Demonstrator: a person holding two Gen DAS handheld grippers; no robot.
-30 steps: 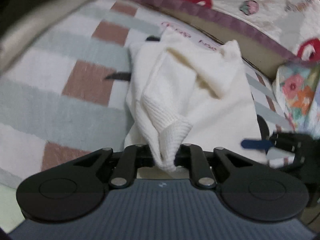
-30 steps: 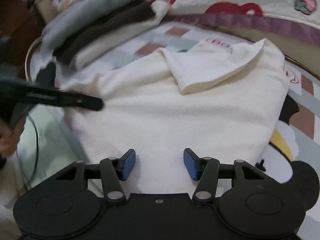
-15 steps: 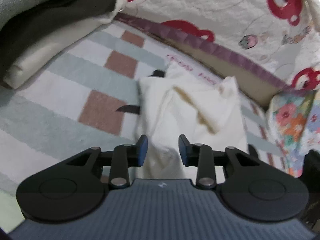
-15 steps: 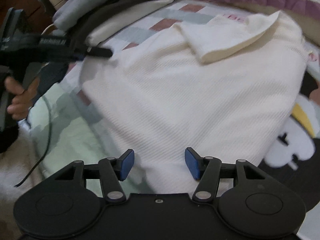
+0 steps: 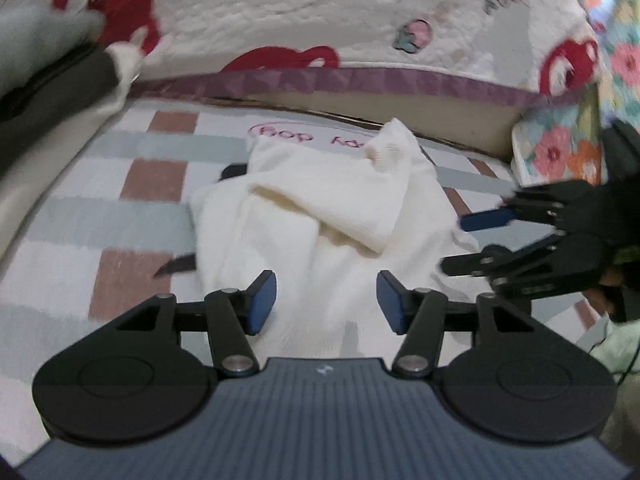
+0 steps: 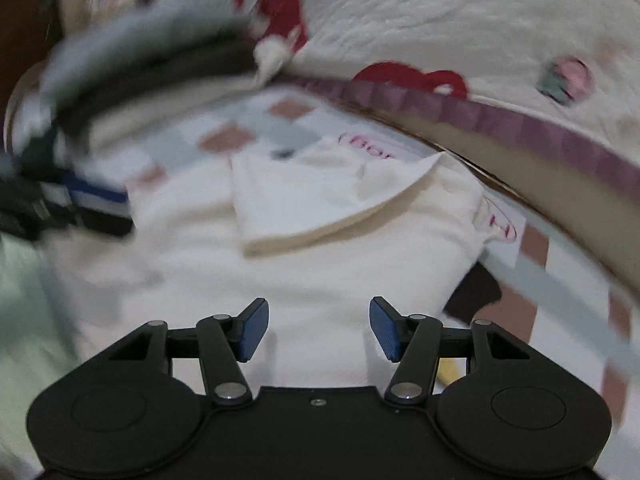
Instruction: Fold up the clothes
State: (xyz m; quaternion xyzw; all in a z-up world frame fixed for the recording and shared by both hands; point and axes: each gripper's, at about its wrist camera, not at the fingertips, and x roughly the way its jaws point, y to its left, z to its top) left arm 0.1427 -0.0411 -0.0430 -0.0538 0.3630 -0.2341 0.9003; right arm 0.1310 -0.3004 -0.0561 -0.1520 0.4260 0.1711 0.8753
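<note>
Ahead of my left gripper (image 5: 326,307), jaws just opened and empty, the soft, limp cream knitted garment (image 5: 320,216) wants pinching at its folded edge; right gripper (image 6: 318,330) wide, empty.

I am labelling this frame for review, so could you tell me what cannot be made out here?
- Clothes pile, right wrist view: motion blur hides the separate garments.
- Pink lettering, left wrist view: partly covered by the white sweater.
- Right gripper, left wrist view: blurred; holding hand cut off at the edge.
</note>
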